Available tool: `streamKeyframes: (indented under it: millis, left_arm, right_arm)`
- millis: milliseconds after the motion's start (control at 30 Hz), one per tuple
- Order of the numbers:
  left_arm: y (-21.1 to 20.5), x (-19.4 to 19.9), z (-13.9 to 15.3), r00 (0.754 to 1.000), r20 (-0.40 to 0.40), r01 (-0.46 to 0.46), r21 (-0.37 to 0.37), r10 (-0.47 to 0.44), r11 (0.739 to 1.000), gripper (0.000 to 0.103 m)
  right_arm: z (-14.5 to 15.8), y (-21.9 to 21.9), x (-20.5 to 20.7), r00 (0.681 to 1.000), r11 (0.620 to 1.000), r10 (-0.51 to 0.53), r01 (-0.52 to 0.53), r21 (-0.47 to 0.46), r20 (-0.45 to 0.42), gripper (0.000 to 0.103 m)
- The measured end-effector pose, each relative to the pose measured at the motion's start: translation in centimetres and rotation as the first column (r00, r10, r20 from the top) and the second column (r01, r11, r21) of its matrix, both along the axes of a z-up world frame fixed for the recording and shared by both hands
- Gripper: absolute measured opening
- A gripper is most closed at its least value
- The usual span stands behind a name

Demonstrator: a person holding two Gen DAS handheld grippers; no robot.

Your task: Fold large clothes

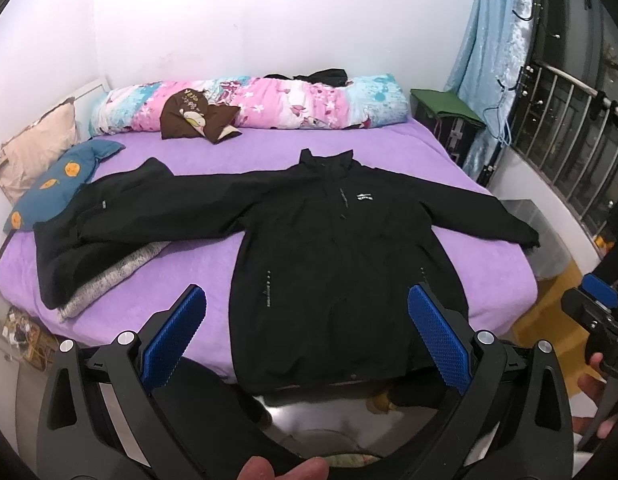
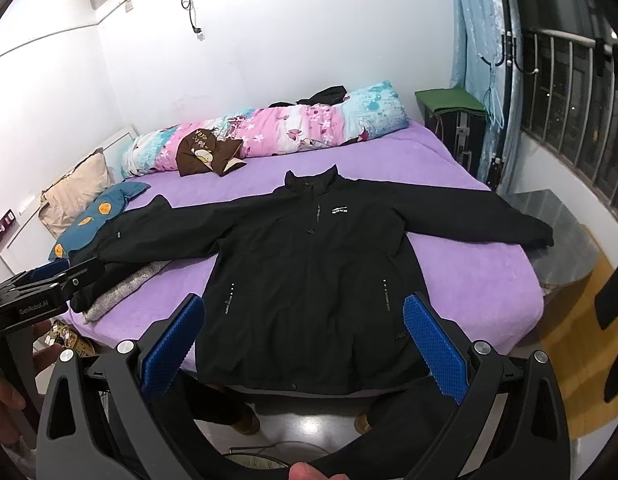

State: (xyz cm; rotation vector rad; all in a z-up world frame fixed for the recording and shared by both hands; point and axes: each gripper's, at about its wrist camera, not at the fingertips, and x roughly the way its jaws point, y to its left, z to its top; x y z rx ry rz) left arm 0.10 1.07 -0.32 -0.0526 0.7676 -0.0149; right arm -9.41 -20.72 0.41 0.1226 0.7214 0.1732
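In the left wrist view the left gripper (image 1: 307, 336) stands wide open at the bottom of the frame, its two blue pads (image 1: 175, 336) far apart and holding nothing. Between them, a little higher in the frame, lies the hem of the black jacket (image 1: 341, 264). The right gripper (image 2: 305, 340) in its own view is open in the same way, blue pads apart, empty, above the lower edge of the jacket and not touching it.

The jacket lies flat, front side up, in the middle of both frames on the purple bed (image 1: 213, 264). Its collar points to the upper part of the frame, and both sleeves are spread out to the left and right. The left sleeve end lies over a grey cloth (image 1: 113, 276) at the left edge of the bed.

Further up, a floral quilt (image 1: 269, 100) is rolled along the white wall, with a brown garment (image 1: 193, 114) leaning on it. At the left are a blue pillow (image 1: 57, 188) and a beige pillow (image 1: 37, 148). A light blue curtain (image 1: 493, 40) hangs at the upper right
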Motion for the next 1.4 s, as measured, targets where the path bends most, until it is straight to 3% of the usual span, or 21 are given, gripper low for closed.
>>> streamKeyframes:
  millis: [1400]
  left_arm:
    - [-0.3, -0.2, 0.6, 1.000, 0.005, -0.004, 0.002, 0.004, 1.000, 0.097]
  right_arm:
    - [1.1, 0.4, -0.1, 1.000, 1.000, 0.000, 0.000, -0.003, 0.011, 0.098]
